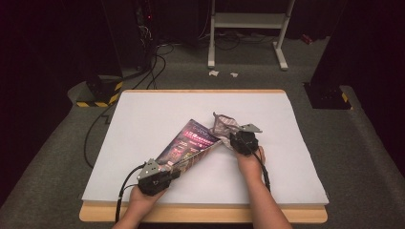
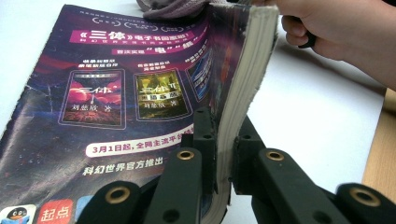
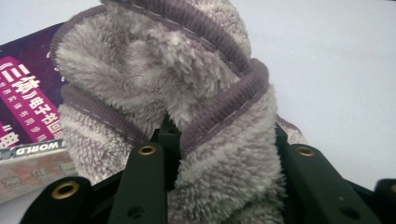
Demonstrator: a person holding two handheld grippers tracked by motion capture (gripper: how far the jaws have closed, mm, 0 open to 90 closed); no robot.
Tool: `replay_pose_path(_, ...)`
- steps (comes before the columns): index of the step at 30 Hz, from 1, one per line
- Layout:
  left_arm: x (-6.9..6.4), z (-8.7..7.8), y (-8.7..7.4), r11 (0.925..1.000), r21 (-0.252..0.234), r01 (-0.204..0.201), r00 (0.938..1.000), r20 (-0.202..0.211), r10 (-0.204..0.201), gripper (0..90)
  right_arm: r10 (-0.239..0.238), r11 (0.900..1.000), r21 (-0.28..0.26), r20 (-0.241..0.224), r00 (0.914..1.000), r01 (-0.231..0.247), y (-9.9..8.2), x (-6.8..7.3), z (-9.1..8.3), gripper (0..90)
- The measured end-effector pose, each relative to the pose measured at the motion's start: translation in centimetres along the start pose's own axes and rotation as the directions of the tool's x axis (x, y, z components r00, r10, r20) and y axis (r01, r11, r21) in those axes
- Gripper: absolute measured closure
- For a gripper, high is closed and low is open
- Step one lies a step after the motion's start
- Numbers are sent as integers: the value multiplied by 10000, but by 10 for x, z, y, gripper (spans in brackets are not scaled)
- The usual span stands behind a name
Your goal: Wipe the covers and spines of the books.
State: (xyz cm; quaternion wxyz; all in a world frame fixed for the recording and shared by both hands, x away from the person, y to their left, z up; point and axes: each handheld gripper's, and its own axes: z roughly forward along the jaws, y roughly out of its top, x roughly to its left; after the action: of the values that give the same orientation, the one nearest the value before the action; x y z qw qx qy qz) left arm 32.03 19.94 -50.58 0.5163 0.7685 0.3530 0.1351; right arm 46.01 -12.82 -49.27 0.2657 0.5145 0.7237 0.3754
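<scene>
Left gripper (image 2: 223, 154) clamps magazine (image 2: 140, 93); right gripper (image 3: 219, 140) pinches fleece cloth (image 3: 187, 93) beside it

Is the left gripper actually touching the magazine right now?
Touching. In the left gripper view, the left gripper has both jaws pressed against the magazine, clamping its page edge between them.

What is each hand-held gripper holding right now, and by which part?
The left hand-held gripper clamps the magazine by its page edge near a corner. The right hand-held gripper grips a fold of the fuzzy purple cloth.
</scene>
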Motion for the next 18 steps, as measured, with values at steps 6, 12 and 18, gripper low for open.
replay_pose_path(6, 0, 0, 0, 10000, -27, -11, 10000, -5, 11, 836, -647, 9971, -408, -13, 9979, 646, 1, 14, -13, 636)
replay_pose_path(12, -1, 0, 0, 10000, -38, -43, 10000, -45, 43, 836, -1280, 9895, -747, -556, 9902, 1238, 0, 40, -28, 636)
replay_pose_path(18, -2, 0, 0, 10000, -31, -86, 9999, -70, 86, 836, -1731, 9804, -1178, -1301, 9763, 1581, -4, 67, -47, 635)
